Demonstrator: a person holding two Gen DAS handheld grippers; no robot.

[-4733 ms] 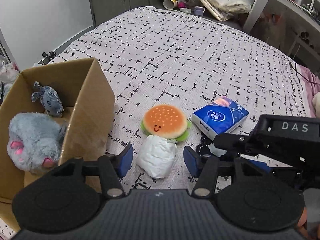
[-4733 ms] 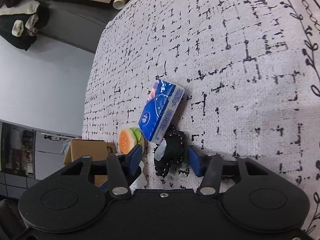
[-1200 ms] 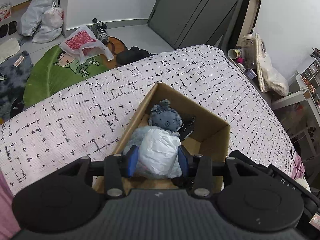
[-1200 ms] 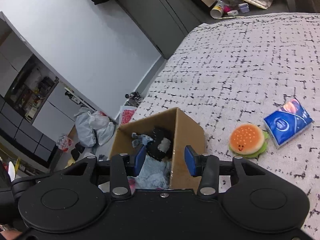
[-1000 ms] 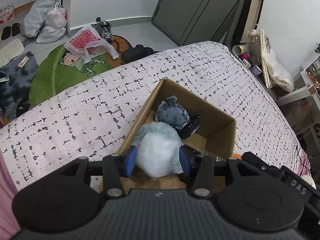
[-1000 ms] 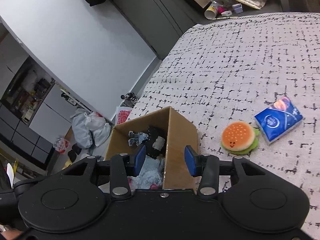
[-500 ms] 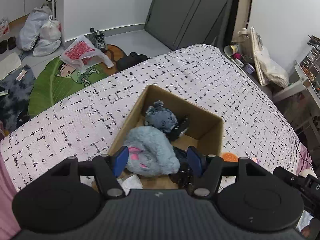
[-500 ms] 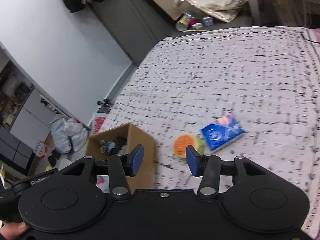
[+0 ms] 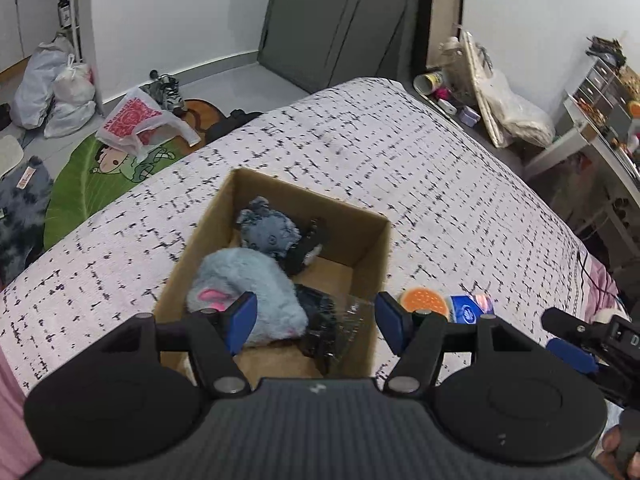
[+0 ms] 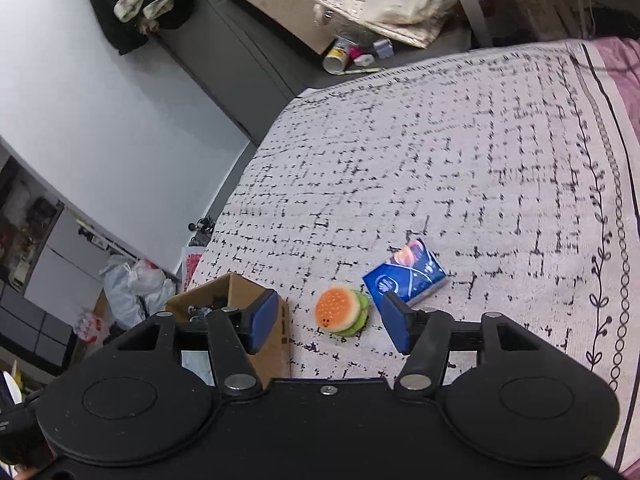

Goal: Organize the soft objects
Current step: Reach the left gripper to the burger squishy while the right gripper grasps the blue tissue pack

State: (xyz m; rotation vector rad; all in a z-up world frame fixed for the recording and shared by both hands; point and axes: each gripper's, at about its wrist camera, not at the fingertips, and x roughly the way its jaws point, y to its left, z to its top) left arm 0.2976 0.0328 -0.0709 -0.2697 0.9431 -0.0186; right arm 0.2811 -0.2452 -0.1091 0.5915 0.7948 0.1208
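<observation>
Hovering above the cardboard box [image 9: 370, 240], the left tool [image 9: 314, 316] has its blue pads spread wide with nothing between them. The box sits on the bed [image 9: 440, 184], whose cover is pale with a black broken-grid print. Inside the box lie a big fluffy grey plush [image 9: 244, 280] with pink ears at the near left, a smaller blue-grey plush [image 9: 268, 232] behind it toward the far wall, a small black item [image 9: 308, 248] just right of that, and a dark crinkly bundle [image 9: 324, 320] at the near right corner, partly under clear wrap.

The right tool [image 10: 326, 326] is also open and empty, held well above the bed. Framed between its pads in the right wrist view is a burger plush [image 10: 340, 312], orange bun on top with a green rim and a small face, lying on the cover just right of the box [image 10: 240, 288]. A blue tissue pack [image 10: 404, 274] lies beside the burger plush on its far right, close to or touching it; which one cannot be told. Both also appear in the left wrist view, past the box's right wall: the burger plush [image 9: 424, 300] and the tissue pack [image 9: 470, 306] side by side on the bed.
</observation>
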